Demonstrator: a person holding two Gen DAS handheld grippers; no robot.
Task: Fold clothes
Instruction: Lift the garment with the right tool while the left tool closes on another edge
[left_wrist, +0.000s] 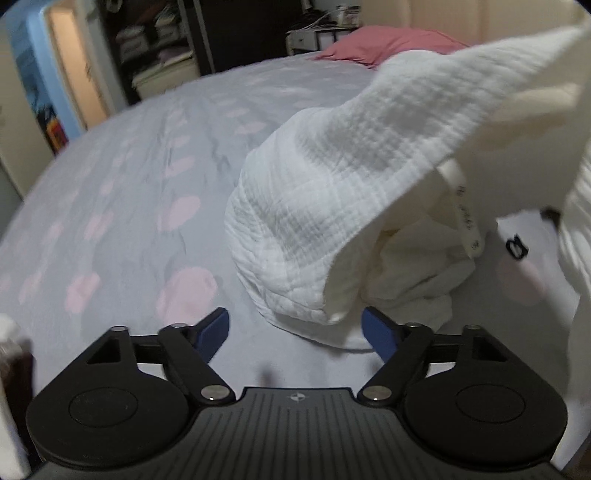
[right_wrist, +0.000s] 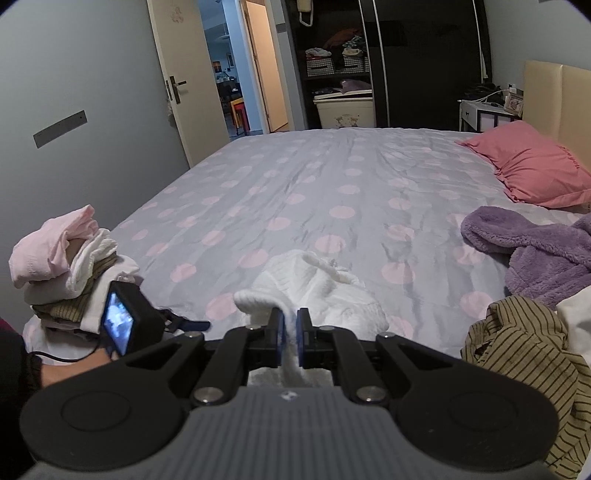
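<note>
A: Where's the white garment (right_wrist: 314, 291) sitting?

B: On the near part of the bed (right_wrist: 332, 177), and the right gripper (right_wrist: 290, 332) has its jaws pinched on a fold of it, lifting one end.

A: And the left gripper (left_wrist: 295, 332)?

B: Jaws spread wide, nothing between them, low over the dotted sheet just beside the cloth (blurred in the left wrist view). A clothes stack (right_wrist: 62, 273) lies left, a purple robe (right_wrist: 535, 251) and striped shirt (right_wrist: 524, 354) right

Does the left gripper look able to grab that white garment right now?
Probably yes. The left gripper is open, and the white garment hangs just ahead of its fingers with nothing between. The right gripper is already shut on the same cloth.
</note>
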